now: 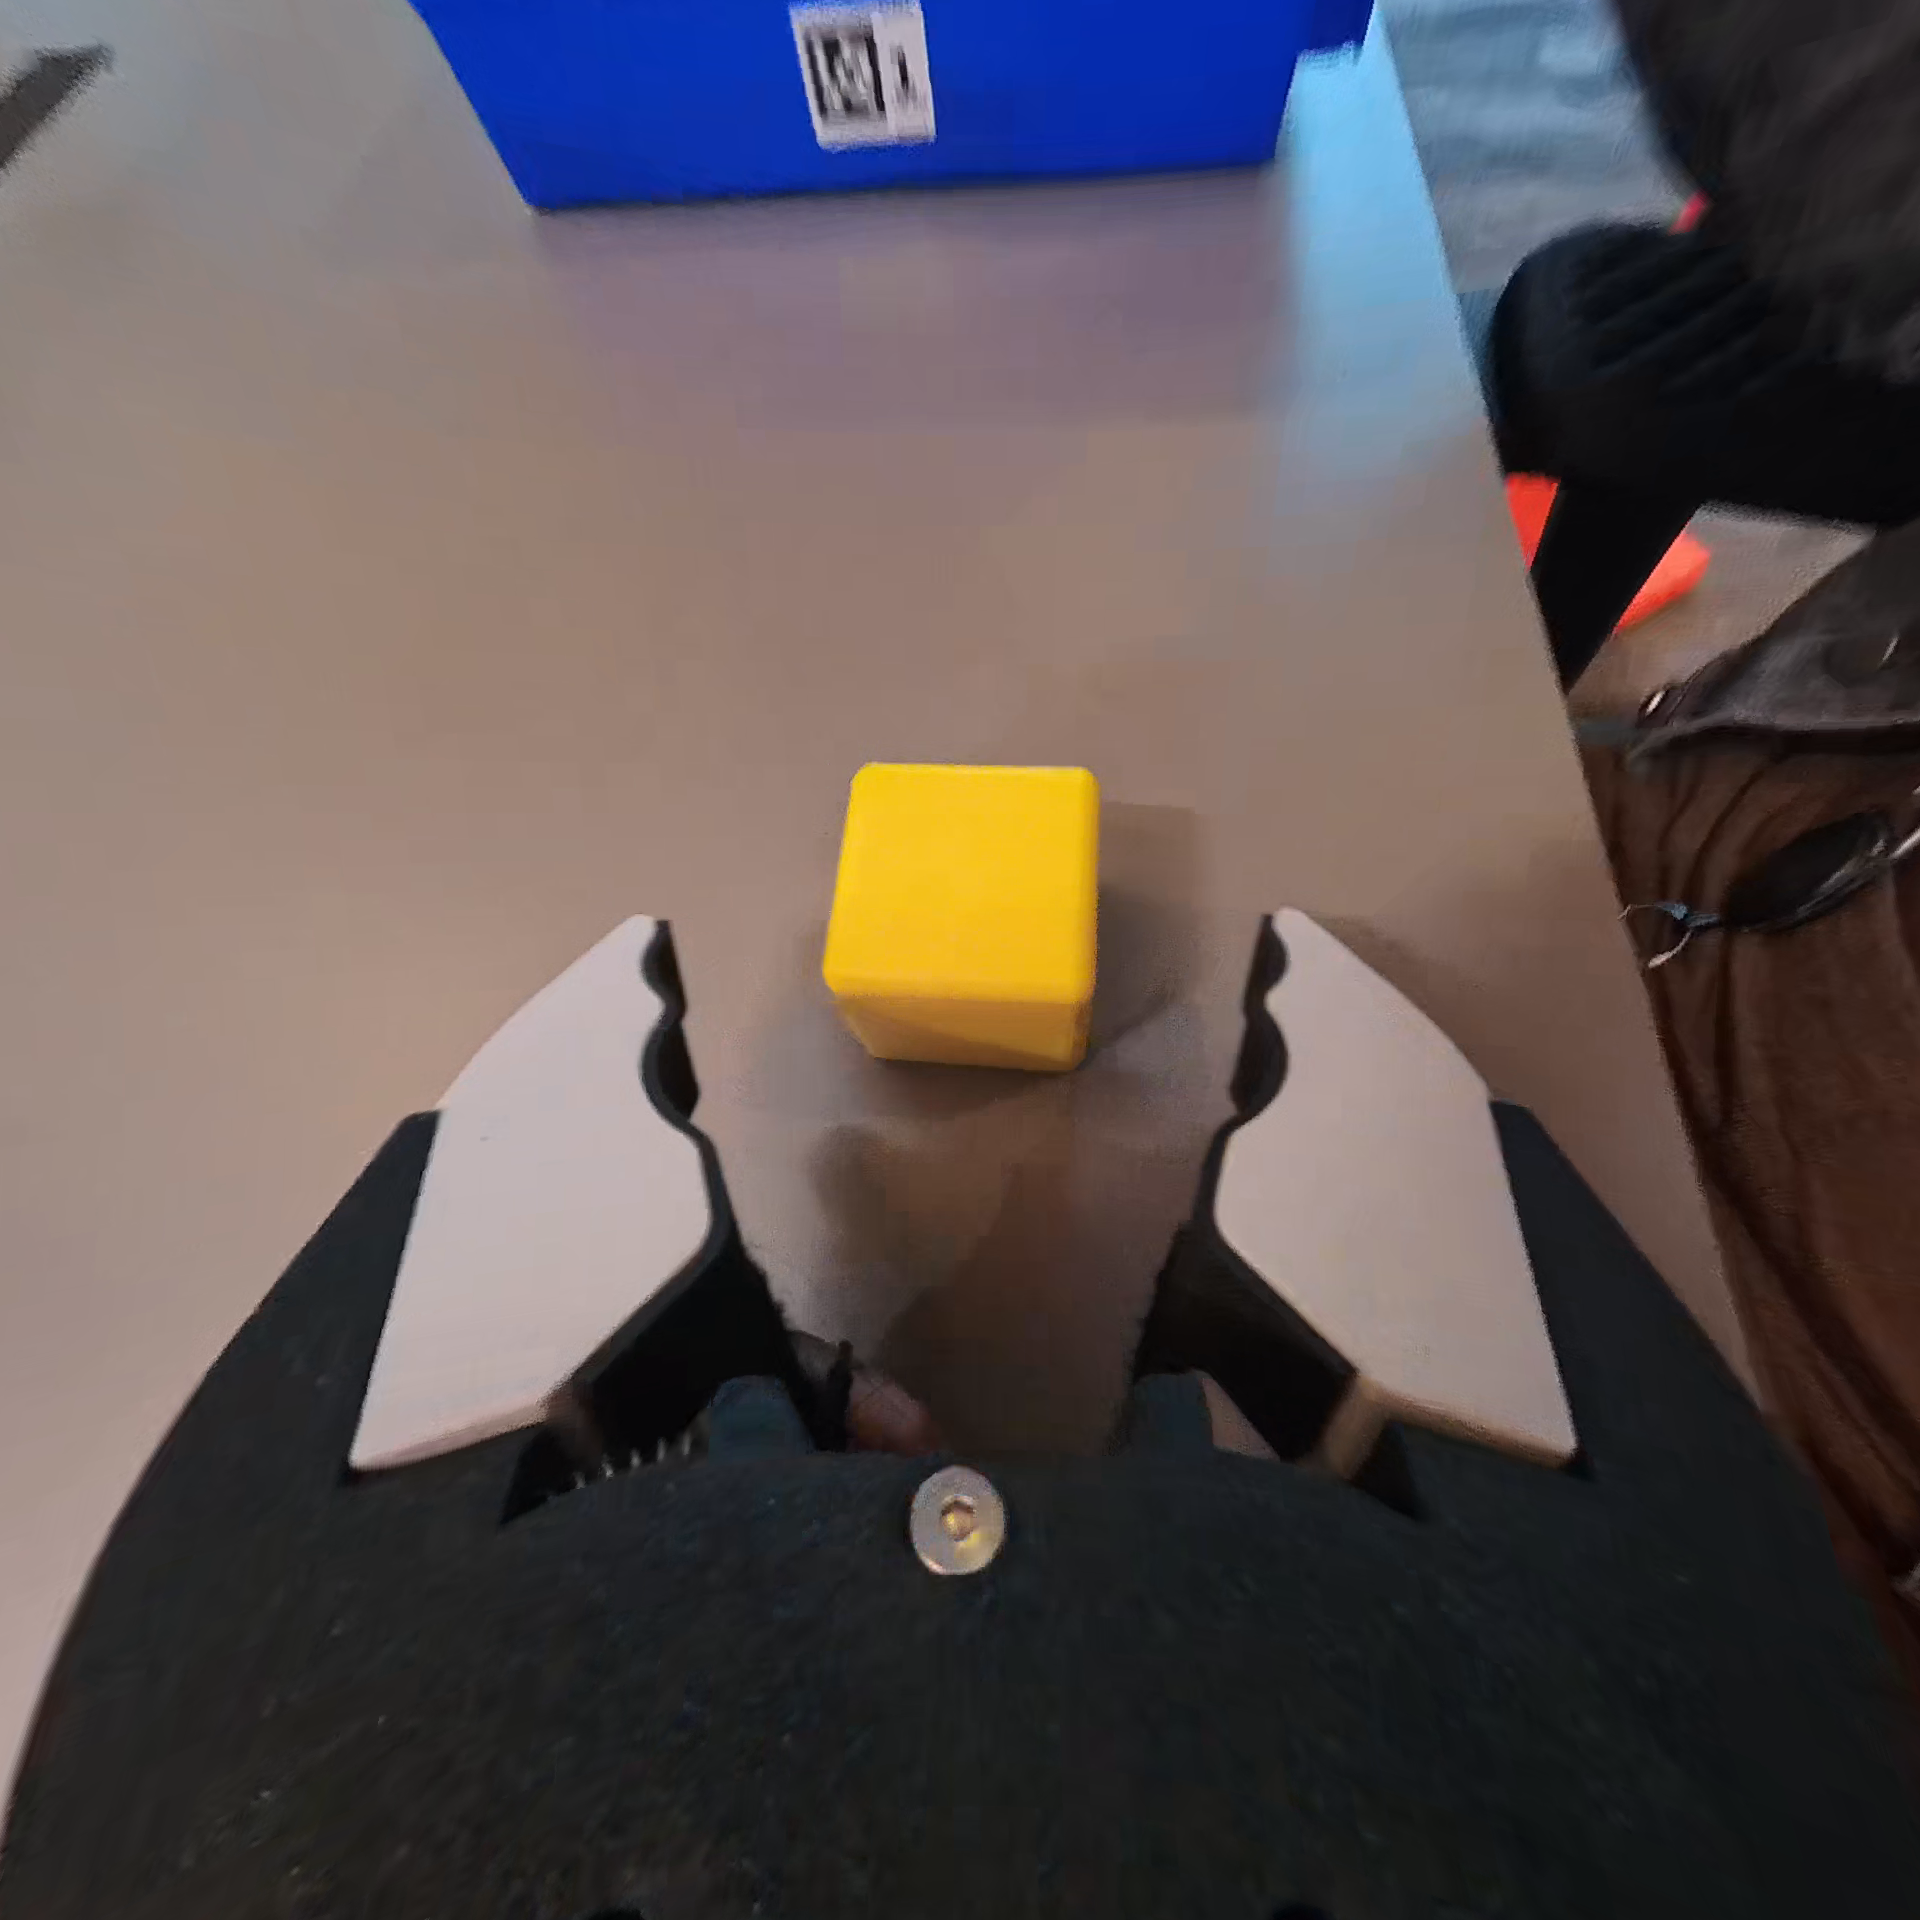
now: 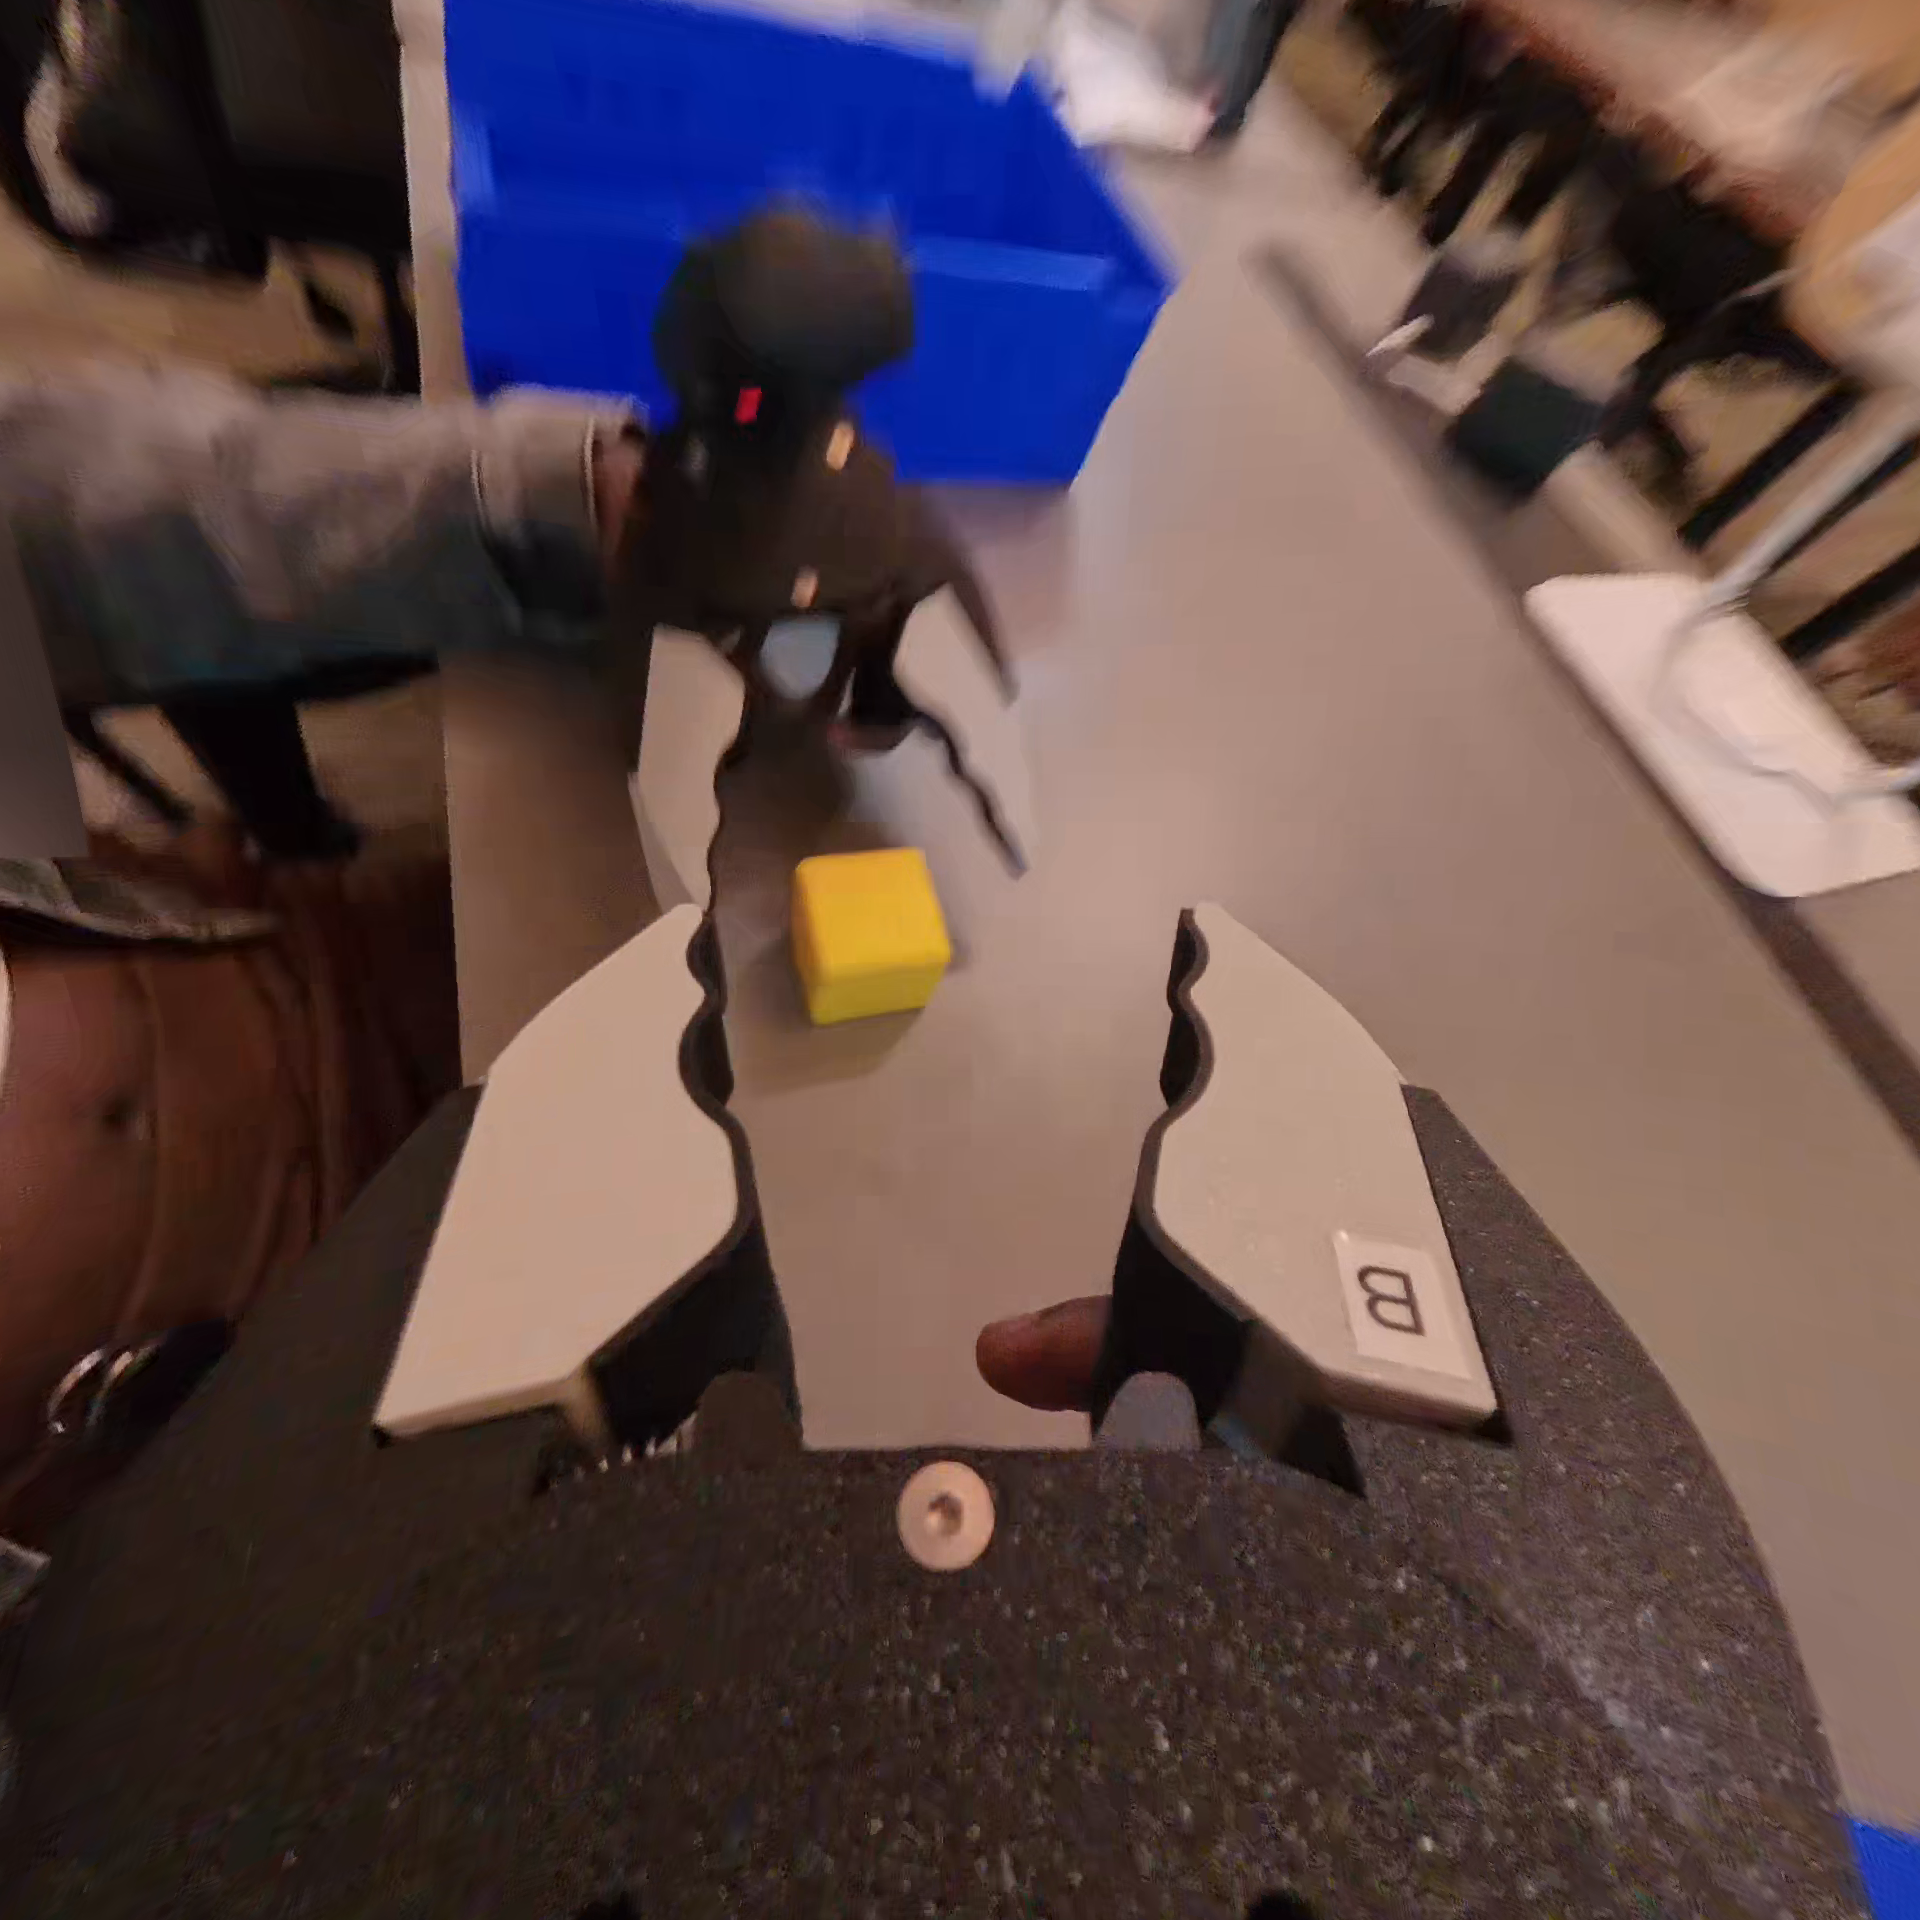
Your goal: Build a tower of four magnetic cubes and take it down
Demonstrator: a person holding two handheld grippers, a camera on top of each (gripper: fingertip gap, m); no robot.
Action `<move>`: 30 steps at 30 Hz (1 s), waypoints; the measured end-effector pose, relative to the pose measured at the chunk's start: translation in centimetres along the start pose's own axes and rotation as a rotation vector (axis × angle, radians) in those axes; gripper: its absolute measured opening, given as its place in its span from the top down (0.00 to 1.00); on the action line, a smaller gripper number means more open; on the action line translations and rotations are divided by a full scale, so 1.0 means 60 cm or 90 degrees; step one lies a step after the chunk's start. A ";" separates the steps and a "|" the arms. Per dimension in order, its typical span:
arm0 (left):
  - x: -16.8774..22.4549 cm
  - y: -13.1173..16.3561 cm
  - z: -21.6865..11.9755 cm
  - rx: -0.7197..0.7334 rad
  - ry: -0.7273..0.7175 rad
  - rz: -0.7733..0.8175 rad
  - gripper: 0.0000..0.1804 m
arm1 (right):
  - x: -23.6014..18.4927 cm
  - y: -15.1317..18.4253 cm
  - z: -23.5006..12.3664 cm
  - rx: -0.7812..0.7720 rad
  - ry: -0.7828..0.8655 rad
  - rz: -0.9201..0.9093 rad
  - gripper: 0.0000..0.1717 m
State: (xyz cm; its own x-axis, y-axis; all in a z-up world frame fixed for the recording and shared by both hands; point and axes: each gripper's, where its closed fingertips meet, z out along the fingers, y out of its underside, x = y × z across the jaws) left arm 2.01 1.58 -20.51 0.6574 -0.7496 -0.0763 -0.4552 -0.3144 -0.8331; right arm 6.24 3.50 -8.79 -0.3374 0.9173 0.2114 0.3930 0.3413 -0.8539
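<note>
left gripper [image 1: 961, 925] stands with jaws wide apart and bare, the yellow cube [image 1: 964, 914] resting on the grey table [image 1: 520, 623] between its fingertips untouched, right gripper [image 2: 940, 920] likewise spread and holding nothing nearby, blue bin [image 1: 883, 94] well beyond.

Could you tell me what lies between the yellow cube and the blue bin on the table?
Nothing: in the left wrist view only bare grey table stretches from the yellow cube to the blue bin.
</note>
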 end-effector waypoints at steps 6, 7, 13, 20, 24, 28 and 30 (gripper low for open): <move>-0.008 -0.090 -0.067 0.277 0.027 -0.077 0.28 | -0.039 0.088 0.145 -0.173 -0.118 -0.014 0.55; -0.008 -0.096 -0.072 0.295 0.027 -0.077 0.27 | -0.042 0.099 0.158 -0.187 -0.130 -0.020 0.57; -0.014 -0.100 -0.076 0.307 0.009 -0.075 0.26 | -0.050 0.112 0.176 -0.193 -0.151 -0.060 0.71; -0.018 -0.098 -0.074 0.303 0.000 -0.079 0.28 | 0.036 0.001 0.020 -0.047 0.044 -0.013 0.71; -0.022 -0.094 -0.072 0.296 -0.008 -0.080 0.29 | 0.127 0.007 -0.152 -0.076 0.280 0.035 0.71; -0.024 -0.094 -0.072 0.297 -0.010 -0.081 0.30 | 0.195 0.113 -0.336 -0.162 0.531 0.176 0.71; -0.025 -0.093 -0.071 0.293 -0.012 -0.080 0.30 | 0.203 0.187 -0.395 -0.195 0.599 0.264 0.71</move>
State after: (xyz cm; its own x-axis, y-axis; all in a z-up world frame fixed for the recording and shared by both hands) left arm 1.02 1.98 -13.43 0.7029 -0.7105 0.0347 -0.0602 -0.1080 -0.9923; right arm 26.82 23.37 -4.51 0.6149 0.7181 0.3259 0.5675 -0.1160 -0.8152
